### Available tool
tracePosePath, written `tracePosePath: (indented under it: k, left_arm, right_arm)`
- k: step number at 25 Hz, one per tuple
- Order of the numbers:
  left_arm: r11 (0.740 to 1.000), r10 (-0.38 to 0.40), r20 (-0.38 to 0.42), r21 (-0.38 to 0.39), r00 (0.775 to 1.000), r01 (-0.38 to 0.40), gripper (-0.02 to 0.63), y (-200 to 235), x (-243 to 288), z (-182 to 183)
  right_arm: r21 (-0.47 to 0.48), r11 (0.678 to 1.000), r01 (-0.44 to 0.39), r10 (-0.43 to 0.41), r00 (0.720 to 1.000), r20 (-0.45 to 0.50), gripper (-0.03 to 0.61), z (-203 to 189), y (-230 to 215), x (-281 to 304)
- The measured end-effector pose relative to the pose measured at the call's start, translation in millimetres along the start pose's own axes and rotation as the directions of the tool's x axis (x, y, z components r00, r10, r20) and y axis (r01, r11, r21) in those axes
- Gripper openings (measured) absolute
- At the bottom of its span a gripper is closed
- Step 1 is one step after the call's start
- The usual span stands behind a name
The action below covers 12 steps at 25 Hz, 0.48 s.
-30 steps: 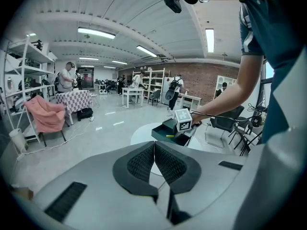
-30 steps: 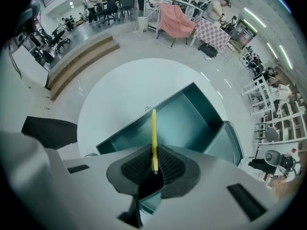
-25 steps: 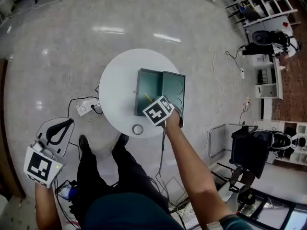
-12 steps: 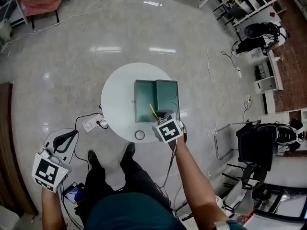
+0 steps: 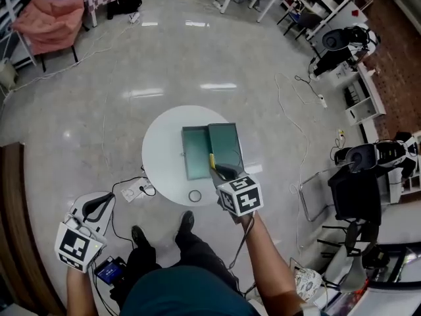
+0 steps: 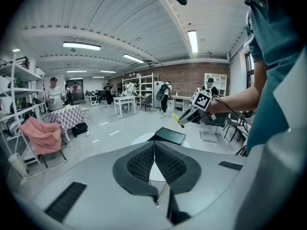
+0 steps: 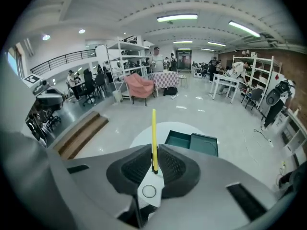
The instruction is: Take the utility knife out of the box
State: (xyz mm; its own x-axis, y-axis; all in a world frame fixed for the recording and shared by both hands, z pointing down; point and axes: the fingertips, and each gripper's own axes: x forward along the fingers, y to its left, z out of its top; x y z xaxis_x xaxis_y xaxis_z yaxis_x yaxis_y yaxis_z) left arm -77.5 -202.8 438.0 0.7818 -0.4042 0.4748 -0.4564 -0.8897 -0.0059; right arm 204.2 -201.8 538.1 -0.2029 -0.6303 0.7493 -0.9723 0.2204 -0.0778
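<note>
grips the knife (image 7: 154, 133) tight in the right gripper (image 7: 153, 164), up clear of the open box (image 5: 210, 149) on the desk (image 5: 161, 157), with left gripper (image 6: 154, 163) pinched together on nothing off aside; seems all but done, only setting down left.

One round white surface (image 5: 161, 143) carries one green box (image 5: 196, 153), open in two halves, and one small ring (image 5: 195, 195) at its six o'clock edge. One yellow utility knife (image 7: 154, 133). Two claws: one left claw (image 5: 99, 204), one right claw (image 5: 221, 172). One power strip (image 5: 135, 191) on the floor.
</note>
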Motion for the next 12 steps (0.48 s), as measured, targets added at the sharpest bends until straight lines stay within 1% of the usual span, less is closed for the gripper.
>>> tracePosePath:
  k: [6, 12]
  left_arm:
    - [1.0, -0.008, 0.005, 0.005, 1.0, 0.008, 0.02, -11, -20, 9]
    - [1.0, -0.008, 0.004, 0.013, 1.0, 0.008, 0.02, 2, -35, 5]
  right_arm:
    - [0.077, 0.997, -0.017, 0.009, 0.995, 0.095, 0.066, 11, 15, -37]
    - [0.118, 0.992, -0.046, 0.027, 0.986, 0.163, 0.066, 32, 33, -45]
